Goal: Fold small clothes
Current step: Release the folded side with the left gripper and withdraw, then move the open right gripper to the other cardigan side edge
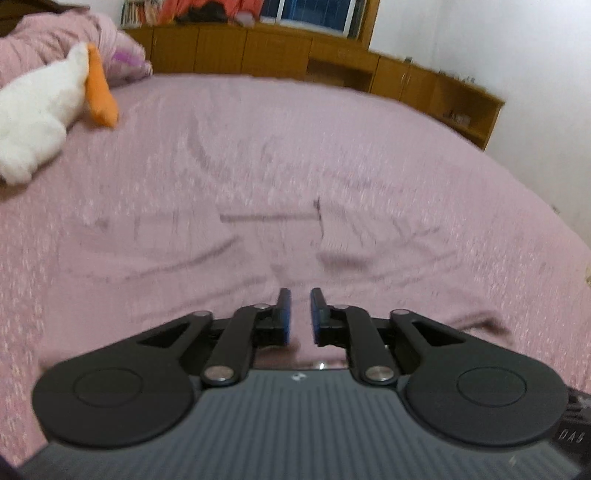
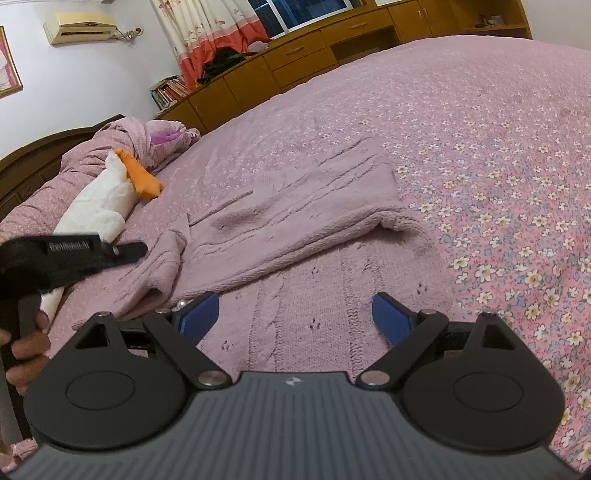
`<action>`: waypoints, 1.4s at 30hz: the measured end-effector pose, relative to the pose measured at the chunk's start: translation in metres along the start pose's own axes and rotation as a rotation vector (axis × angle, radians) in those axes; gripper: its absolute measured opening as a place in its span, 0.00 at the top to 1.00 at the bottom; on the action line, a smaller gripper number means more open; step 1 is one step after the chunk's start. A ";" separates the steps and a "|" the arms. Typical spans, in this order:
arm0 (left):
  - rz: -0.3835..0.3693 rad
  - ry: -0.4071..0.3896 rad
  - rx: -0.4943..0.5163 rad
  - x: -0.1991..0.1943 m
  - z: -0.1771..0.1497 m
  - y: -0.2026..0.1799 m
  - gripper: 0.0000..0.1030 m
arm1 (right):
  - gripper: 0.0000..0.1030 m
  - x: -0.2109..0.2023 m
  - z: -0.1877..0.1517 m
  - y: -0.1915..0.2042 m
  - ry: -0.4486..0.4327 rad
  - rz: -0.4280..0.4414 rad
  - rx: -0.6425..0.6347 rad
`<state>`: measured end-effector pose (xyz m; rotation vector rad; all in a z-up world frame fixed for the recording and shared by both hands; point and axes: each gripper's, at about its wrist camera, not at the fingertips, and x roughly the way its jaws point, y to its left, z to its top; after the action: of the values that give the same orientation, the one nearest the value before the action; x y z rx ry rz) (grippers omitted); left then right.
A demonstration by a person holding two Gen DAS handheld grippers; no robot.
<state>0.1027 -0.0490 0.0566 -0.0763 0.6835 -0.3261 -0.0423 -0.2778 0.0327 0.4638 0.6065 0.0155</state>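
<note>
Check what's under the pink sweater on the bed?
The pink sweater lies on the floral bedspread, which shows all around it. One part is folded over itself. Anything beneath the knit is covered.

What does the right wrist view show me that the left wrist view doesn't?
Only the right wrist view: the left gripper from outside, an air conditioner, the floral curtain, and the right gripper open. Only the left wrist view: the left gripper's narrow gap, holding nothing. Both: the pink knit sweater on the floral bedspread, the plush duck and wooden cabinets.
</note>
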 end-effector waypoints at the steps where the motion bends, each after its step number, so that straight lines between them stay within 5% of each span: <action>1: 0.012 0.016 -0.004 0.001 -0.002 0.001 0.74 | 0.09 0.000 0.000 0.000 0.000 0.000 0.002; 4: 0.045 0.035 0.001 -0.003 -0.010 -0.002 0.65 | 0.09 0.000 0.000 0.000 0.000 0.002 0.008; 19: 0.259 0.091 0.053 -0.040 -0.031 0.028 0.64 | 0.09 0.002 -0.003 0.003 0.001 -0.019 -0.027; 24: 0.269 0.077 0.011 -0.049 -0.028 0.048 0.64 | 0.09 0.002 -0.006 0.010 0.006 -0.043 -0.078; 33: 0.421 0.071 0.011 -0.043 -0.017 0.090 0.64 | 0.09 -0.011 -0.002 0.051 0.017 -0.029 -0.175; 42: 0.405 0.047 -0.107 -0.051 -0.024 0.134 0.60 | 0.09 0.011 0.002 0.116 0.049 0.032 -0.276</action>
<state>0.0871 0.0948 0.0457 -0.0310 0.7448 0.0976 -0.0184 -0.1732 0.0772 0.2059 0.6342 0.1396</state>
